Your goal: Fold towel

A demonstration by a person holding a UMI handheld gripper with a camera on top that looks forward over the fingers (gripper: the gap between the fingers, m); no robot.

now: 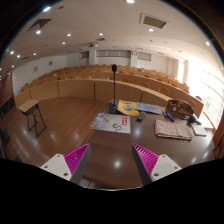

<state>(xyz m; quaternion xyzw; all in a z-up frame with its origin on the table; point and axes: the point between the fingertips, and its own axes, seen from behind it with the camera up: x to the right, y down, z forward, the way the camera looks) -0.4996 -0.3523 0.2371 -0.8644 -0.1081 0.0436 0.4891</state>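
My gripper (pixel 112 160) is open, its pink pads (pixel 75 158) wide apart with only bare brown tabletop (pixel 105 150) between them. Beyond the fingers, further along the table, lies a flat pale grey sheet-like thing (pixel 108 122) that may be the towel; I cannot tell for sure. A small red item (pixel 124 123) rests at its right edge. A yellow and blue bundle (pixel 128 107) lies farther back. The gripper is well short of all of these and holds nothing.
Open books or papers (pixel 172 129) and a dark bag (pixel 181 108) sit to the right on the table. A black microphone stand (pixel 113 82) rises at the table's far edge. A stool (pixel 32 110) stands to the left. Rows of wooden lecture seats (pixel 70 88) lie beyond.
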